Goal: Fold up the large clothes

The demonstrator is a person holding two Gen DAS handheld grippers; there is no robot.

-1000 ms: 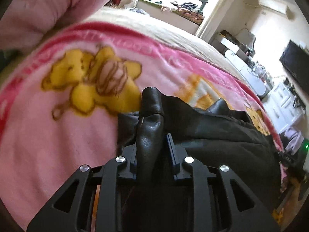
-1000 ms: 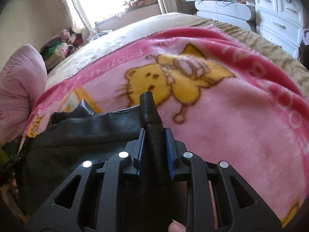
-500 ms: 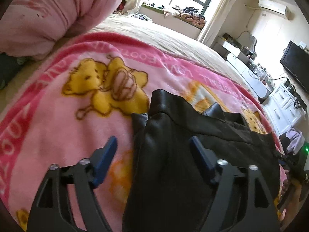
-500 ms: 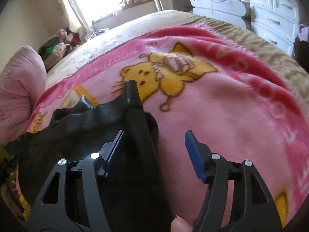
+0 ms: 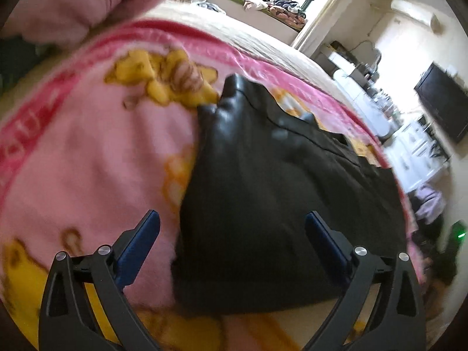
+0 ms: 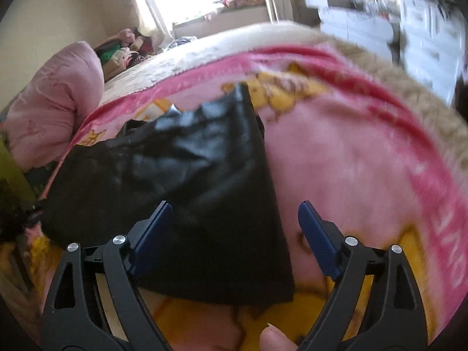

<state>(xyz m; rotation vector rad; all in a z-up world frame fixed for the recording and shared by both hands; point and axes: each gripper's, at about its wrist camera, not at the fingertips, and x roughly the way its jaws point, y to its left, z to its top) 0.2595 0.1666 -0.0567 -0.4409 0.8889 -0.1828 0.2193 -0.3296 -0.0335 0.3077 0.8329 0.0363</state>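
A black leather-like garment (image 5: pixel 272 193) lies folded flat on the pink cartoon blanket (image 5: pixel 87 158). It also shows in the right wrist view (image 6: pixel 187 181). My left gripper (image 5: pixel 232 237) is open and empty, raised above the garment's near left part. My right gripper (image 6: pixel 234 228) is open and empty above the garment's near right edge. Both views are blurred by motion.
A pink pillow (image 6: pixel 52 105) lies at the bed's left side, also in the left wrist view (image 5: pixel 76 3). A window sill with piled clothes (image 5: pixel 275 3) is behind the bed. White drawers (image 6: pixel 421 38) and a dark TV (image 5: pixel 441 102) stand to the right.
Both grippers held garment corners shut, then opened and let go. They have since pulled back and up, and the garment lies flat on the blanket.
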